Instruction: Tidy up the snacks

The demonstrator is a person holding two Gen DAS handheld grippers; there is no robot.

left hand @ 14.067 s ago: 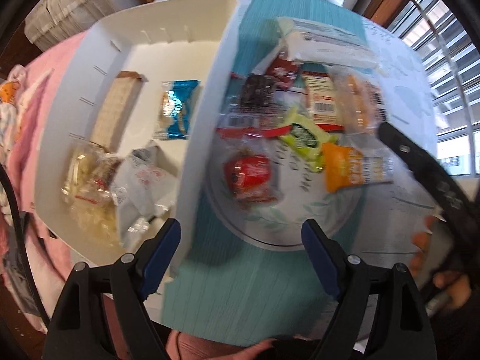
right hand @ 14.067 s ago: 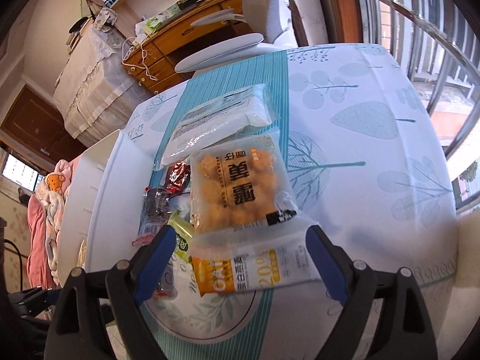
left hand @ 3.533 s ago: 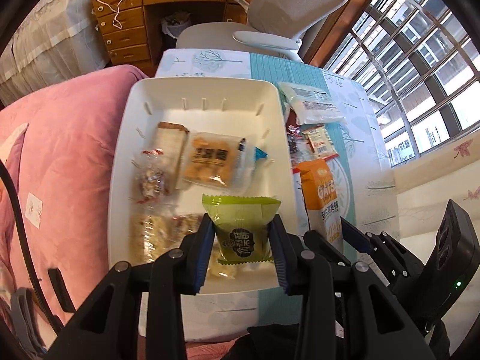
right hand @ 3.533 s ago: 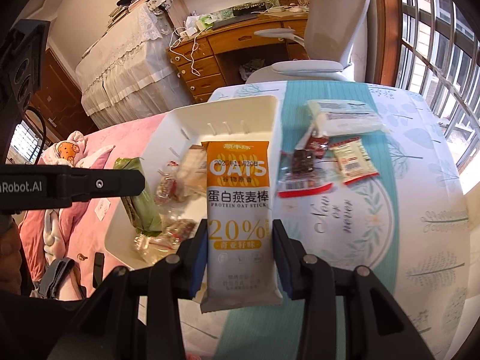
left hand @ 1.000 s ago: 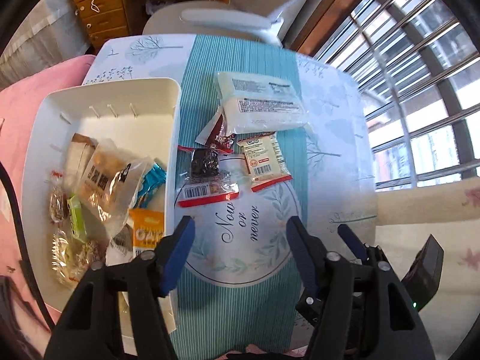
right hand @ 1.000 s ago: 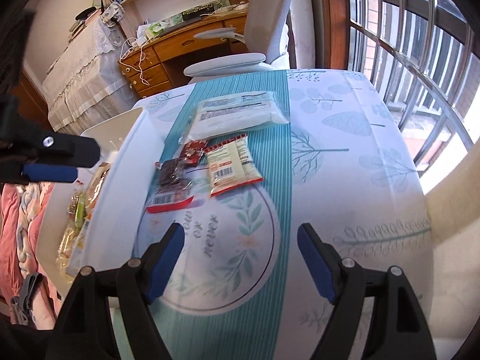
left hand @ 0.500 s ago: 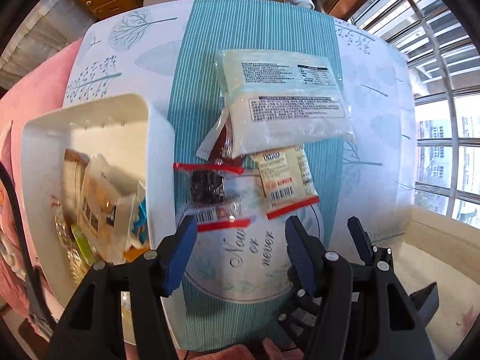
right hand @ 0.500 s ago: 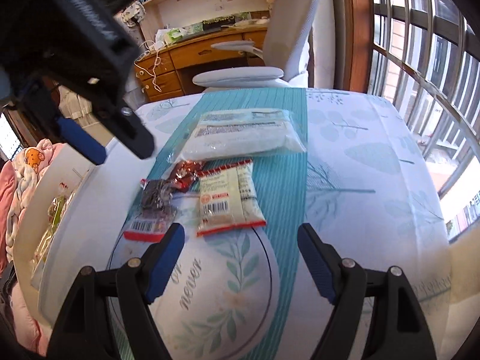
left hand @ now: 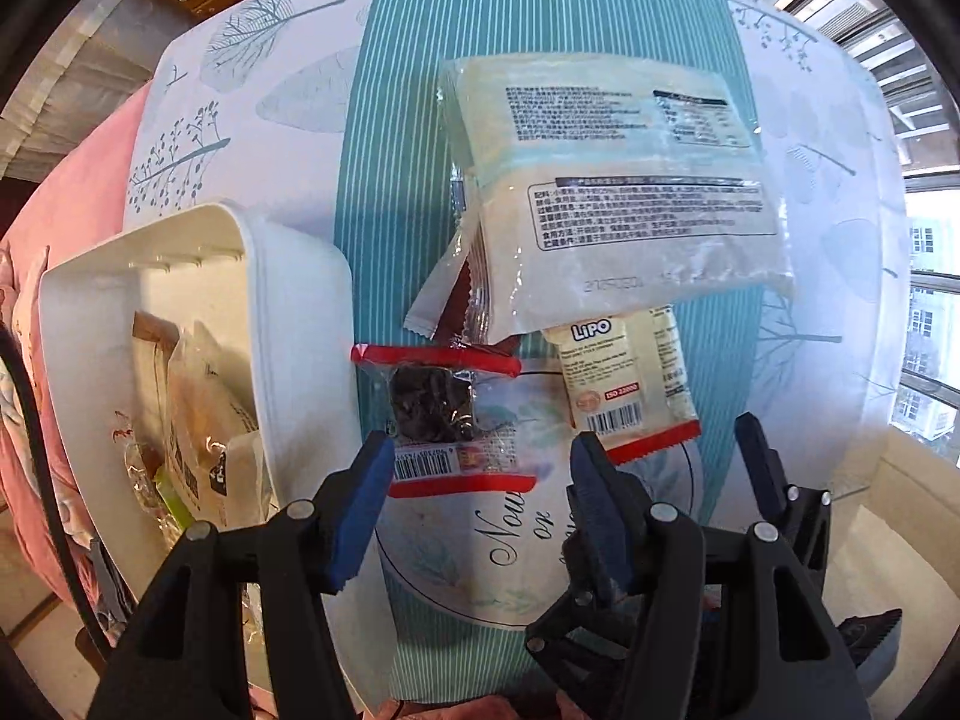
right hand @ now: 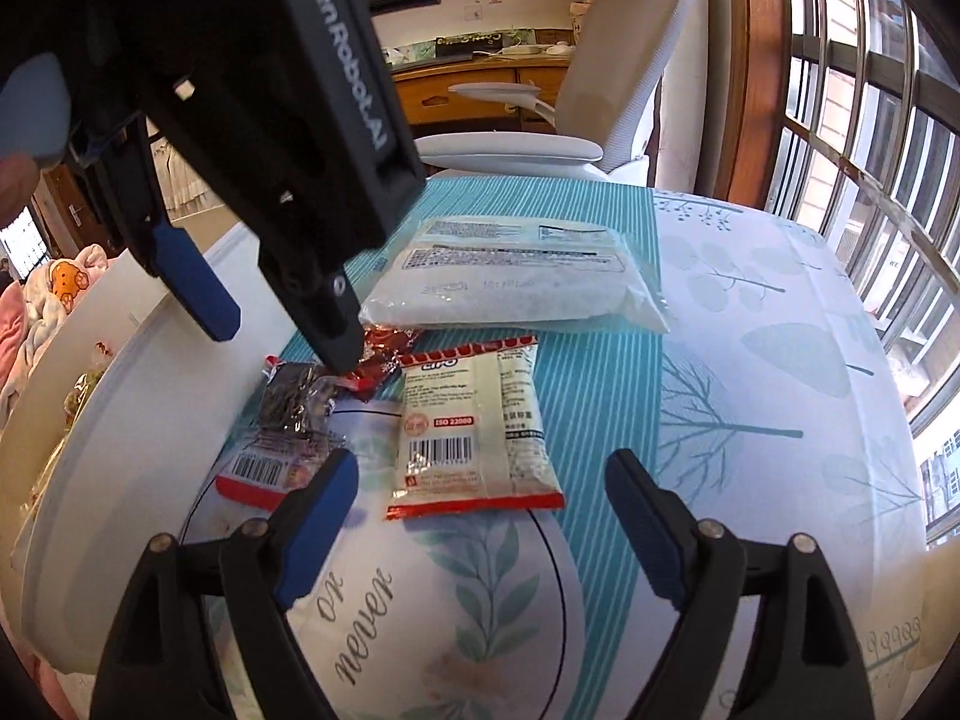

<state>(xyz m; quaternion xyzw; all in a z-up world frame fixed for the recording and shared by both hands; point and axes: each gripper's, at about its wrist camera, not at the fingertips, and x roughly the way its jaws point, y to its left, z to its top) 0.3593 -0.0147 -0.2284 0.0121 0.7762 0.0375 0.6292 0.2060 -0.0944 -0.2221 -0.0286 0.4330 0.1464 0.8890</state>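
The white bin (left hand: 300, 324) at left holds several snacks. The left gripper (left hand: 480, 468), fingers apart and empty, hangs over the dark snack (left hand: 444, 420). The right gripper (right hand: 480, 492), fingers opening and empty, faces the Lipo pack (right hand: 474, 426) beside it; both packs lie on the table (right hand: 780, 360) below a large white bag (left hand: 618, 192).

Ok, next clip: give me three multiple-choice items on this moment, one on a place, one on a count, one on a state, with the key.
1. Where does the LiPO packet lie?
A. in the white bin
B. on the tablecloth, its top edge under the big white packet
C. between closed fingers

2. How many snack packets lie outside the white bin?
A. two
B. four
C. six

3. What is between the left gripper's fingers?
A. nothing gripped; it hangs open over the clear packet of dark snack
B. an orange bar
C. a green packet

Key: 1 B, the big white packet overlaps it. 2 B, those three plus a dark red packet. 3 A, fingers apart, above it.
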